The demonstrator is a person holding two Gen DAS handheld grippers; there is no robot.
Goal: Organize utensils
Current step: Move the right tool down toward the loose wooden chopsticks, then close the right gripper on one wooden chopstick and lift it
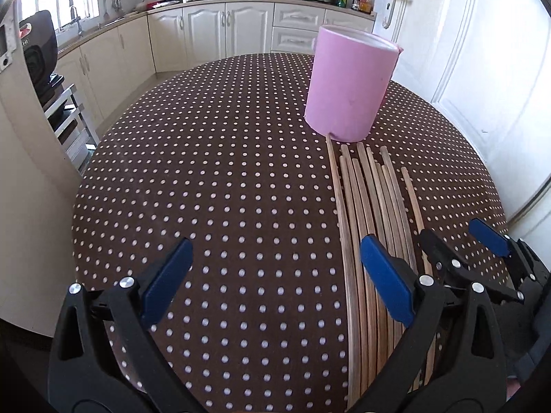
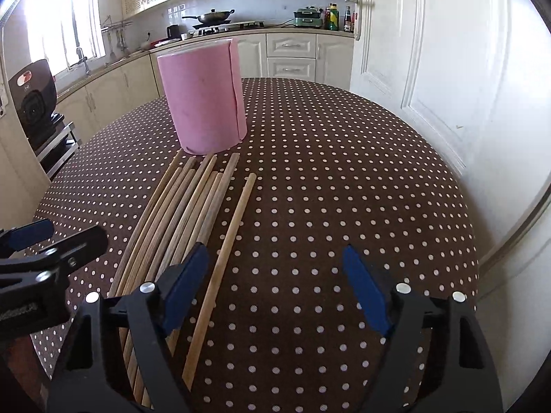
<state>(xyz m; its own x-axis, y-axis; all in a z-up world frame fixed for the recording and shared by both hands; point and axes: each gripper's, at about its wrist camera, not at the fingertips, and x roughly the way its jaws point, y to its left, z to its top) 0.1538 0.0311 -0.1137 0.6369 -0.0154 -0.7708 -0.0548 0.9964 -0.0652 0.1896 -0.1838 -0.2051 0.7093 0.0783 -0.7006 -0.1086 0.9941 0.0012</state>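
Bright kitchen behind, cream cabinets and a stove along the far wall; up front a round table [image 1: 213, 179] under a brown polka-dot cloth. Pink cylindrical holder [image 1: 351, 82] upright toward the far side. Wooden chopsticks [image 2: 193, 213] laid in a loose bundle just before it, tips pointing at its base, the leftmost seemingly touching it, though hard to be sure through the fisheye. One stray chopstick [image 2: 227, 247] slightly apart on the right of the bundle.

Left gripper [image 1: 275, 268] spread wide, nothing between the pads, right pad hovering over the bundle. Right gripper [image 2: 275, 275] also parted and empty, stray chopstick just inside its left pad.

Likely step: picking sticks for the holder. Risks, as a guess: round sticks rolling away when pinched from above; a jaw catching several at once and scattering the rest; the two grippers, already close together, colliding over the bundle; a long stick swung carelessly tipping the light-looking holder.
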